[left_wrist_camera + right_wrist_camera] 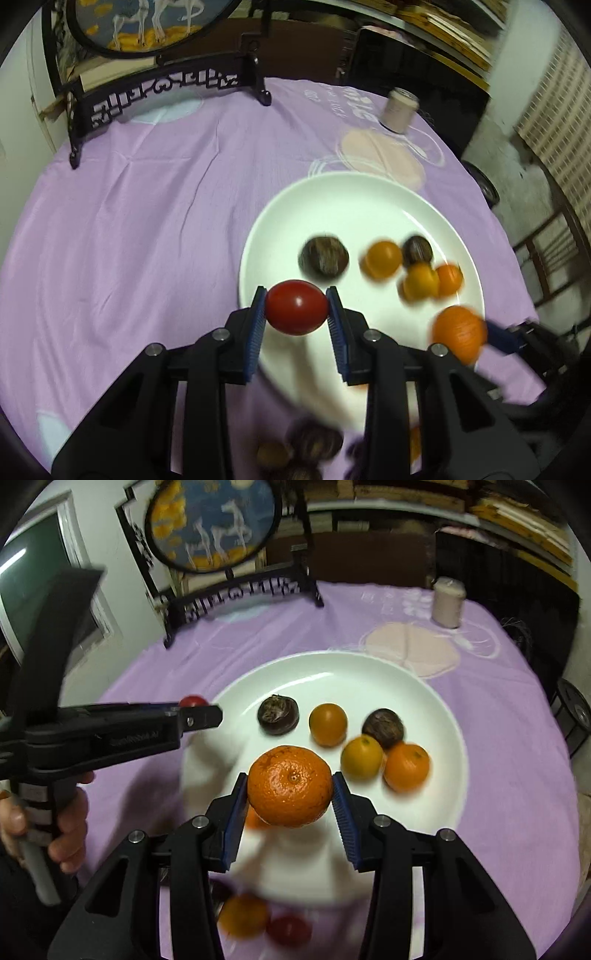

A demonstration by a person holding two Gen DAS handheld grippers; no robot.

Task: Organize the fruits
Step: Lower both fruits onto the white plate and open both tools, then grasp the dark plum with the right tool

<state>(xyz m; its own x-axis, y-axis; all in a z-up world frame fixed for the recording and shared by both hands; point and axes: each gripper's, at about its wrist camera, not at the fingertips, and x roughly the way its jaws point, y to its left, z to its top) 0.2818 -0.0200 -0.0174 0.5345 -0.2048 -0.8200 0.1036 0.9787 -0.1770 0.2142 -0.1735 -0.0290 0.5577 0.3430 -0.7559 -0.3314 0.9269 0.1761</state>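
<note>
My left gripper is shut on a red tomato and holds it above the near left rim of the white plate. My right gripper is shut on an orange mandarin above the plate's near part; it also shows in the left wrist view. On the plate lie two dark brown fruits and three orange fruits. The left gripper enters the right wrist view from the left.
A purple cloth covers the round table. A black carved stand with a round picture is at the back. A pale cylinder stands at the far right. Loose fruits lie near the front edge.
</note>
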